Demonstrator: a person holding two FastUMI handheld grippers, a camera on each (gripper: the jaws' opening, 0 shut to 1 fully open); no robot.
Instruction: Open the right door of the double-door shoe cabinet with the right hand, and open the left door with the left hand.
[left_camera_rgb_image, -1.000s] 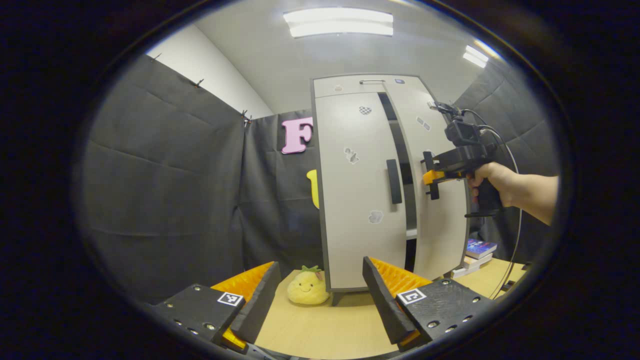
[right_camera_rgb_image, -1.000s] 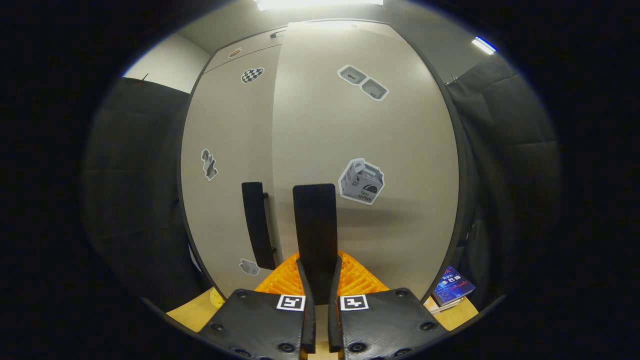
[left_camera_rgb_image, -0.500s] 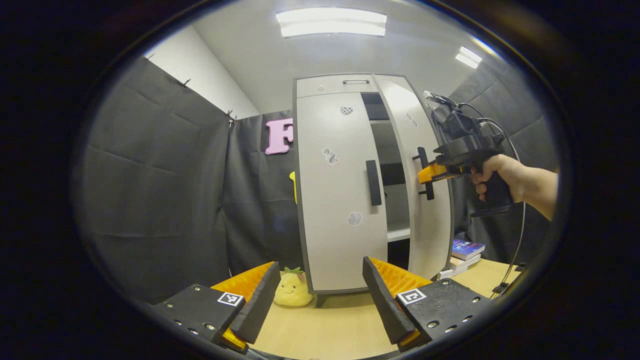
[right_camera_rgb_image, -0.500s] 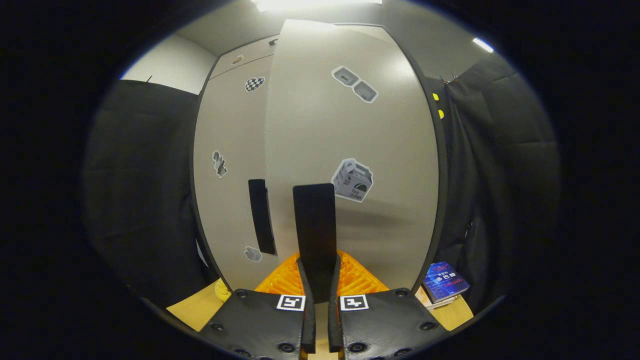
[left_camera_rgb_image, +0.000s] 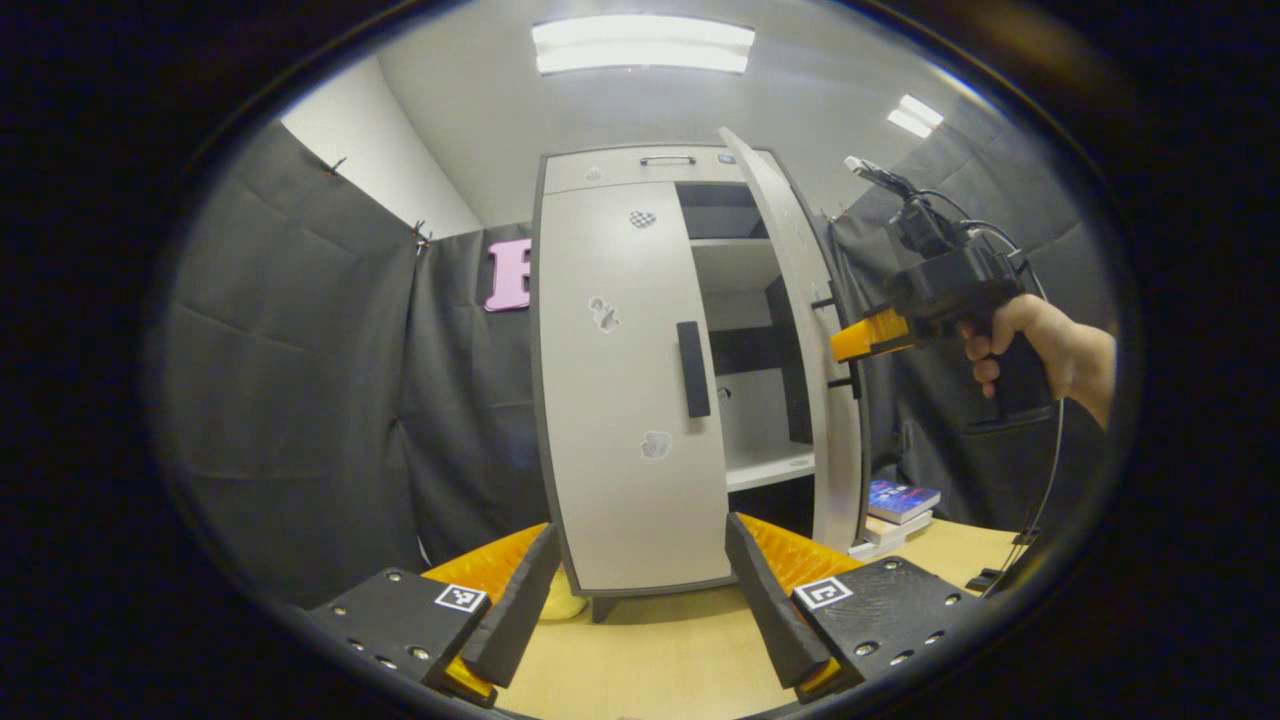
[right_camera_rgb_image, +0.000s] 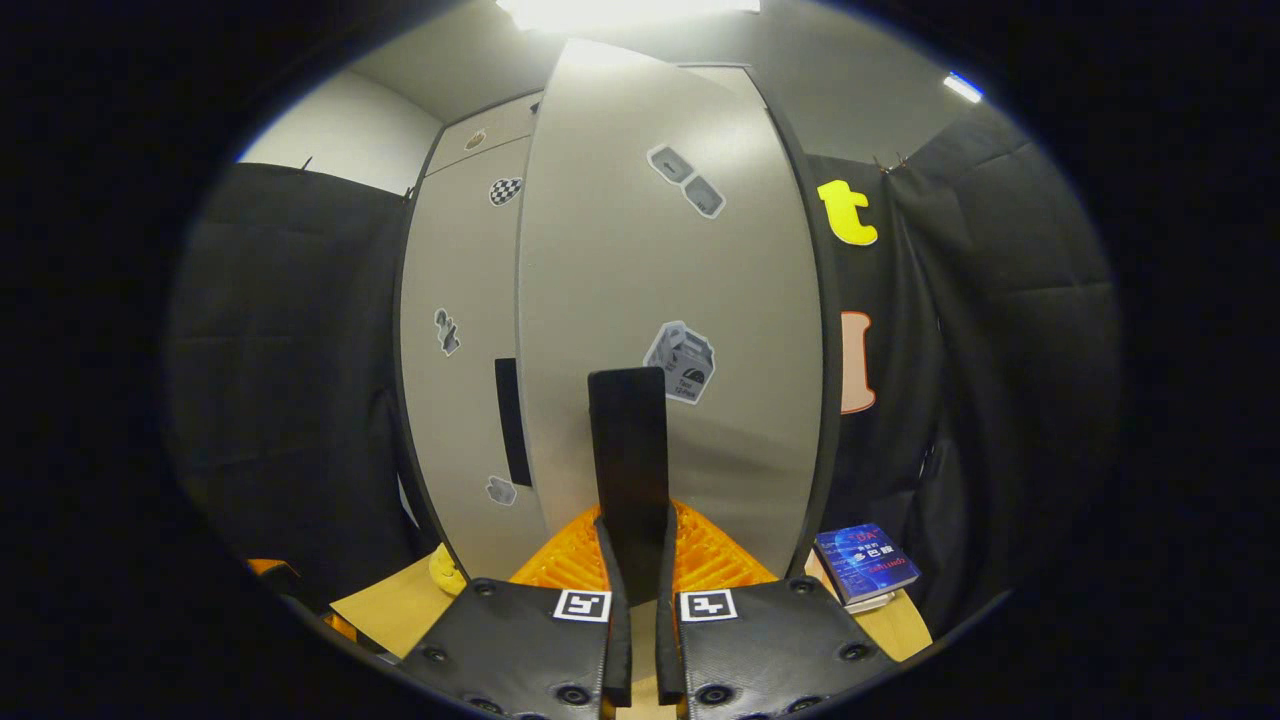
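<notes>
the right door (left_camera_rgb_image: 800, 330) is held swung out by the right gripper (right_camera_rgb_image: 637, 560) clamped on its handle (right_camera_rgb_image: 628, 450), while the left gripper (left_camera_rgb_image: 640, 590), fingers spread wide, is aimed at the shut left door (left_camera_rgb_image: 625, 400), judged next.

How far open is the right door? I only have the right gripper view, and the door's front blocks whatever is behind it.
Observer: In the left gripper view the right door stands swung well out from the shoe cabinet, almost edge-on, with a white shelf showing inside.
Operator: And where is the left gripper?
Observer: The left gripper is open, back from the cabinet, with nothing between its fingers.
Operator: Is the left door touched yet?
Observer: No. The left door sits shut and its black handle is free.
</notes>
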